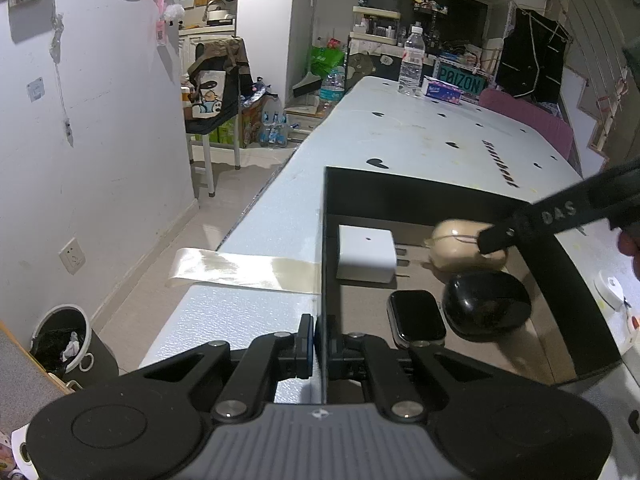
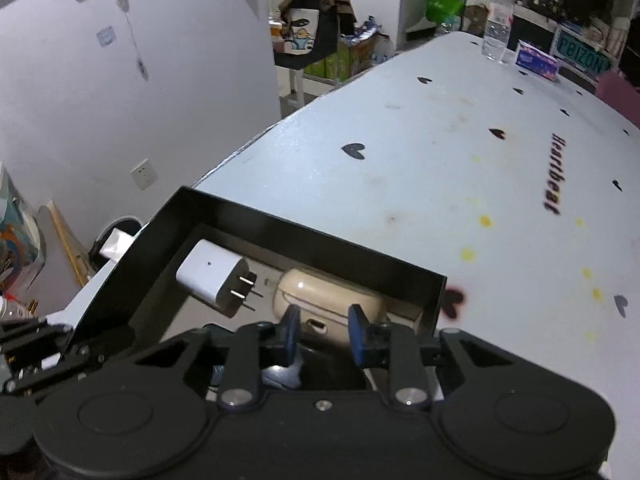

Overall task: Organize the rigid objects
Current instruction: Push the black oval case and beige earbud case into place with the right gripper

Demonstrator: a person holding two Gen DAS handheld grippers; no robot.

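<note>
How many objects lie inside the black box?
4: white charger back left, beige case back right, smartwatch front left, black case front right. Others may be hidden.

My tabletop (image 2: 420,168) is white, scattered with small black hearts, black "Heartbeat" lettering and yellow spots. The box (image 1: 400,196) has black walls and a tan floor. Inside: a white charger (image 1: 366,254), a cream earbud case (image 2: 320,294), a glossy black case (image 1: 486,302) and a watch (image 1: 416,316) with a black face and silver edge. My left gripper (image 1: 315,340) is black with blue pads; my right gripper (image 2: 324,334) too. Clear bottle (image 1: 412,62) far off, beside a blue-and-pink tissue pack (image 1: 442,92).
</note>
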